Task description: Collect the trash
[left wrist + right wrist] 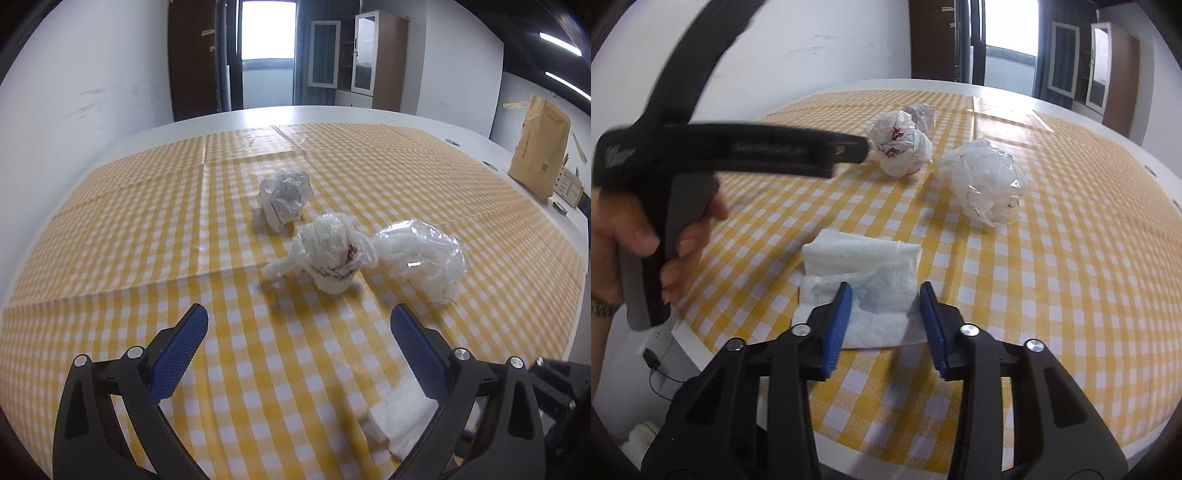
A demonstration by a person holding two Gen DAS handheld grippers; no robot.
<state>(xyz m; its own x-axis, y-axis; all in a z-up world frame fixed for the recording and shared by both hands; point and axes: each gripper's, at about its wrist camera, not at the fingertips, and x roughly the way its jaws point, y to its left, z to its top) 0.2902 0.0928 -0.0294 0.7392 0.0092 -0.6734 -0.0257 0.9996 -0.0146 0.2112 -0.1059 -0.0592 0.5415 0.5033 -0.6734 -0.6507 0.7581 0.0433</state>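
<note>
- Basically the right gripper [882, 291] owns the next pick: folded white napkin [862, 284] lies dead ahead, near table edge, its near part between the blue pads.
- Jaws partway apart; whether pads press the paper yet, can't tell. Napkin looks flat on the checked tablecloth [1052, 258], not lifted.
- Napkin's long axis runs across the fingers, so they'd pinch along its length, bunching it.
- Left gripper [299, 314] wide apart, empty, aimed at the printed plastic wad [332, 258]; clear plastic wad [421, 258] just right of it, crumpled paper ball [284, 199] beyond.
- So left is nearer the wads, right nearer the napkin.
</note>
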